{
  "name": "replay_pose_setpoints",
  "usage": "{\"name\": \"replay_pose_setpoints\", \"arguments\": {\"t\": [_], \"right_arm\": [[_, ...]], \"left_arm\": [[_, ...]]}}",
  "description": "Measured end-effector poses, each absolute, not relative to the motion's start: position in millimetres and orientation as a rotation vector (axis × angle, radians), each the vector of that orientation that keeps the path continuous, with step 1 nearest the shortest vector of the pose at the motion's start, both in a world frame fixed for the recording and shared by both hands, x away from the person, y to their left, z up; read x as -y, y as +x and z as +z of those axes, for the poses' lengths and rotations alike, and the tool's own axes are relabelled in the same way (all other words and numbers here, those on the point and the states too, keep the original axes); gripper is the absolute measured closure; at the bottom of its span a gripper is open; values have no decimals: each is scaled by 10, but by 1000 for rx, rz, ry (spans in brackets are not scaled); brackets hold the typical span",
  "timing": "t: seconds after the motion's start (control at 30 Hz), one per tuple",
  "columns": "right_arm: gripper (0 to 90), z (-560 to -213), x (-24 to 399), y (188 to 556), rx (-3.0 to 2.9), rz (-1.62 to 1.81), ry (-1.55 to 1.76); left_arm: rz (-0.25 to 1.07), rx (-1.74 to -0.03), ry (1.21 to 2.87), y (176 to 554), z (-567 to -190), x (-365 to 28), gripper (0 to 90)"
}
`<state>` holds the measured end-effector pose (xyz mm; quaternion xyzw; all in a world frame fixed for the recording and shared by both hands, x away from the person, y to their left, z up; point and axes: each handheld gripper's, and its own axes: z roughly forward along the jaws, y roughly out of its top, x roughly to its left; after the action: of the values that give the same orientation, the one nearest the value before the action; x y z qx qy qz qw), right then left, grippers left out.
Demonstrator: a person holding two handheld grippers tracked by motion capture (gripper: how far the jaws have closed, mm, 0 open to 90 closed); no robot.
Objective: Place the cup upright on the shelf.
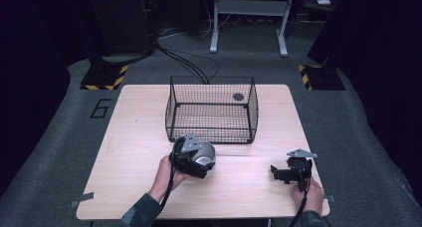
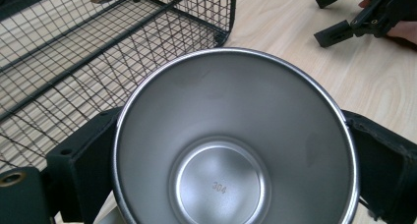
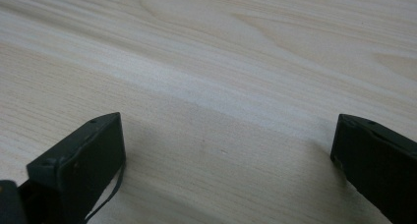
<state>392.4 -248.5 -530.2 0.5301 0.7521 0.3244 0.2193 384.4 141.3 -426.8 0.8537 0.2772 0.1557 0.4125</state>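
Work in hand: the left gripper [image 1: 195,160] holds a stainless steel cup [image 1: 204,156] just in front of the wire basket [image 1: 211,109] — most likely to be set inside it.

Cup position: at about 6 o'clock from the basket's near wall on the wooden table [image 1: 134,137], close to the mesh but apart from it, as far as the high view lets me judge.

Cup axis: tipped over, not upright — in the left gripper view its open mouth [image 2: 235,135] faces the camera and the stamped bottom shows deep inside, so the long axis runs along the gripper's own line of sight.

Key relation: the basket [image 2: 113,52] lies at roughly 11 o'clock from the cup in the left gripper view; the cup must clear the top rim before it can go down into it.

Left jaws: closed on the cup, one black jaw pressing each side of the wall at 9 and 3 o'clock.

Right gripper [image 1: 292,170]: well apart, at about 3 o'clock from the cup, low over bare wood.

Right jaws: spread wide, holding nothing — in the right gripper view plain table [image 3: 221,86] lies between them.

Nearer hand: the left one, already on the cup; the right is too far to help.

Basket contents: looks empty; a dark round hole [image 1: 238,96] in the tabletop shows through the mesh.
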Motion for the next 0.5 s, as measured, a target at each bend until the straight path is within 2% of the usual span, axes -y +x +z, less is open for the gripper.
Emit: {"name": "replay_pose_setpoints", "arguments": {"t": [0.5], "right_arm": [[0,-5302,2487,3925,-2083,898,1464]], "left_arm": [[384,-655,2164,3904,-4027,-1419,62]]}}
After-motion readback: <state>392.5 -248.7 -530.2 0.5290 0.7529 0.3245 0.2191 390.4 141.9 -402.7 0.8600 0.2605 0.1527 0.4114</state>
